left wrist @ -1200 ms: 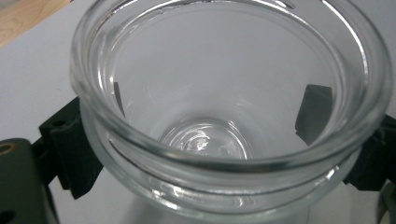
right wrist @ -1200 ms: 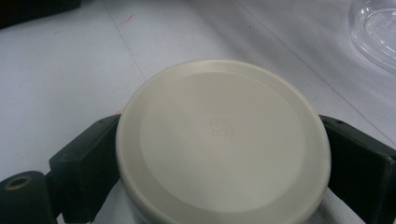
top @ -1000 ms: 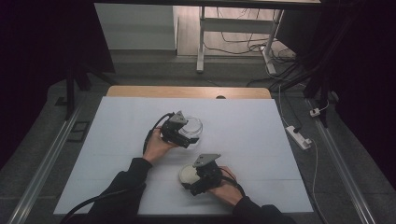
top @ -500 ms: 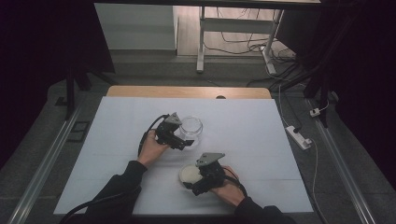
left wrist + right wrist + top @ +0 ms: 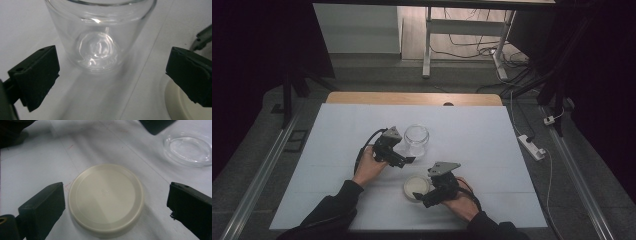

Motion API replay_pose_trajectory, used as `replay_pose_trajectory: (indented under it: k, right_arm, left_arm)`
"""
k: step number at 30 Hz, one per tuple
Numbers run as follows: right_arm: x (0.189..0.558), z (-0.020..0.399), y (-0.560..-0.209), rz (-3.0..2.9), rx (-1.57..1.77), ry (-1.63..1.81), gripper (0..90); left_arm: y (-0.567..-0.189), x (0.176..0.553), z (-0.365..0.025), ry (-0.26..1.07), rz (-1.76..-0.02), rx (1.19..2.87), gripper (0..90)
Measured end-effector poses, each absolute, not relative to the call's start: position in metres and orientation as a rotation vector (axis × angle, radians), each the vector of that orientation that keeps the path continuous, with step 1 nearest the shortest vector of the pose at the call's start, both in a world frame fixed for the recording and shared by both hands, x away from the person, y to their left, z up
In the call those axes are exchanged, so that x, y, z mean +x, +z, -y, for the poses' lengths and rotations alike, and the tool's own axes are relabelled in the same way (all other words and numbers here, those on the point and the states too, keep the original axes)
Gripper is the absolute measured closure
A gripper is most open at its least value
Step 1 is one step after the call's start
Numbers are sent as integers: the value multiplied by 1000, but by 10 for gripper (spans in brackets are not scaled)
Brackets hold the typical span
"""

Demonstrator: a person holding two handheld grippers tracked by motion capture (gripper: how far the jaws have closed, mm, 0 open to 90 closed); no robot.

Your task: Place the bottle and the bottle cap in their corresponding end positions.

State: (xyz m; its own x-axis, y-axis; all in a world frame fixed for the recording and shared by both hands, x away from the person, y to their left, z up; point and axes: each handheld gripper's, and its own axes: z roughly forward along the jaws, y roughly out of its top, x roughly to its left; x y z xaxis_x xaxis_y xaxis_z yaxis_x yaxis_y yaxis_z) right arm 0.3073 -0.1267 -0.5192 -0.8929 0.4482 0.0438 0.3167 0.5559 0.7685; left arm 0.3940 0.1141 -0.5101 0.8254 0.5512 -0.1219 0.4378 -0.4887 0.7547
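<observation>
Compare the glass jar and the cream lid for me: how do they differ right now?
The glass jar is clear and see-through; the cream lid is opaque. The jar stands upright with its mouth open; the lid lies flat on the white table. The jar sits ahead of the open left gripper; the lid lies between the jaws of the open right gripper. Both are round and untouched by any jaw.

Left gripper view: glass jar point(image 5: 100, 37) cut off at top edge, rim not visible; cream lid point(image 5: 185, 110) clipped at bottom-right corner, partly behind right-hand jaw. Right gripper view: jar base point(image 5: 187, 148) clipped at right edge, other gripper cut off at top. High view: right gripper point(image 5: 424, 196) jaw tips too small/dark to tell gap; forearms cut at bottom edge.
</observation>
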Motion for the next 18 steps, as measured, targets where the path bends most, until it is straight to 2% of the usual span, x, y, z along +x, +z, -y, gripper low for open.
replay_pose_trajectory:
  k: [18]
  right_arm:
    - [304,143,-510,-2594,708,1272,0]
  left_arm:
    - [-500,352,-129,159,-700,2148,0]
